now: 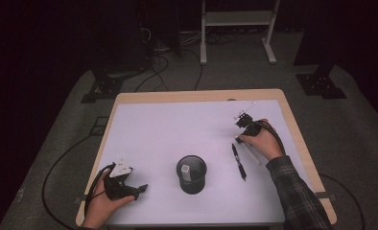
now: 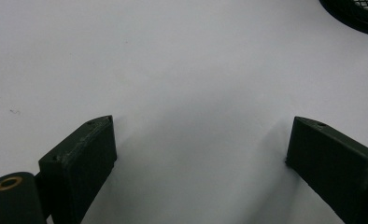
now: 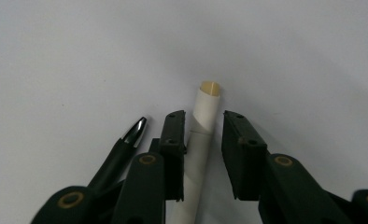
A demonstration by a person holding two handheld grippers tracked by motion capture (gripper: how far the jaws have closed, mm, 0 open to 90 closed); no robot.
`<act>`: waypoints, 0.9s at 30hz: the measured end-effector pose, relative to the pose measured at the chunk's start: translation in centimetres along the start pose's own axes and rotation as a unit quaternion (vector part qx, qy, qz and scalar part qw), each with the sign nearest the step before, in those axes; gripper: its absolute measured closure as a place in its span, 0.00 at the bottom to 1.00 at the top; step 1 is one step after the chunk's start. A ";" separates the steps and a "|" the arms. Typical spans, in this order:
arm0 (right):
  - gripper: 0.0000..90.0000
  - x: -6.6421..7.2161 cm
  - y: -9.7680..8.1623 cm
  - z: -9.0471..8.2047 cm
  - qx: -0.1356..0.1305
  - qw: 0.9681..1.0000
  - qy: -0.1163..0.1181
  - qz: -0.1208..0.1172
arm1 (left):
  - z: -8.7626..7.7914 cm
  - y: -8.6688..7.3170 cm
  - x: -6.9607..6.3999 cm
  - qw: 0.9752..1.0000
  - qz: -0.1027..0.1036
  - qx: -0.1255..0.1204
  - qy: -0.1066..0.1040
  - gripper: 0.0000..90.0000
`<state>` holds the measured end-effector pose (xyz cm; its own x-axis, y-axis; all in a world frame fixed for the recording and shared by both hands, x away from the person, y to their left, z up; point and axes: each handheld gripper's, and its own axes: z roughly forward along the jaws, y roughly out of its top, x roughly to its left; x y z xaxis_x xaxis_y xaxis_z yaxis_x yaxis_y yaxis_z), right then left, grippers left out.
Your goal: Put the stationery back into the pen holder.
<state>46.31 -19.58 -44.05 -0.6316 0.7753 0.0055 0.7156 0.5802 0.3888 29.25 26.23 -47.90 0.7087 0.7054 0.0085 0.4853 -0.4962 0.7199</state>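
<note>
A: Count it off for me: what's on the bench [image 1: 144,120]?

B: 1 black mesh cup [image 1: 192,174] near the front edge, with 1 pale piece standing inside it. 1 black pen [image 1: 239,161] lies flat to the right of the cup. And 1 white paper-wrapped stick [image 3: 201,140] with a tan tip, lying just beside the pen on its right.

A: And the tools?

B: 2 of them. The right hand-held gripper [image 3: 204,154] is down over the white stick; in the right gripper view the stick runs up between the 2 jaws, its tan tip poking out past them. The jaws stand narrow with the stick between them. The left jaw looks to be against the paper, and I see a sliver of a gap on the other side, so I can't call it clamped. The pen's silver tip sits just outside the left jaw.

A: The other one?

B: The left hand-held gripper [image 1: 122,184] rests at the front left corner, jaws wide apart over bare surface, the mesh cup's rim peeking in at the top right of the left gripper view.

A: Room to move?

B: Plenty. The whole middle and back of the bench are open. The stick and pen lie near the right edge, the cup near the front edge.

A: Surface and surroundings?

B: A pale, matt white sheet over a wooden top, the wood showing as a border. Grey carpet around it, black cables trailing across the floor, a white frame at the back, and the room dark beyond.
</note>
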 end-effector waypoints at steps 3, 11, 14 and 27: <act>0.80 0.0 0.4 0.4 0.013 1.000 0.001 -0.002 | 0.0 0.0 0.0 1.000 0.000 0.000 0.000 0.08; 0.83 -0.2 1.0 0.6 0.033 0.999 0.002 0.004 | 0.0 0.0 0.0 1.000 0.001 0.002 0.000 0.08; 0.83 -0.2 1.3 0.6 0.043 0.999 0.002 0.007 | 0.0 0.0 0.0 1.000 0.000 0.001 0.000 0.08; 0.87 0.0 2.2 0.8 0.079 0.997 -0.003 0.000 | 0.0 0.0 0.0 1.000 0.000 0.002 -0.001 0.08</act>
<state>48.17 -18.10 -43.91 -0.6303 0.7764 0.0007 0.7539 0.6119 0.2391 29.25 26.24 -47.89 0.7092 0.7050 0.0071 0.4874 -0.4975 0.7176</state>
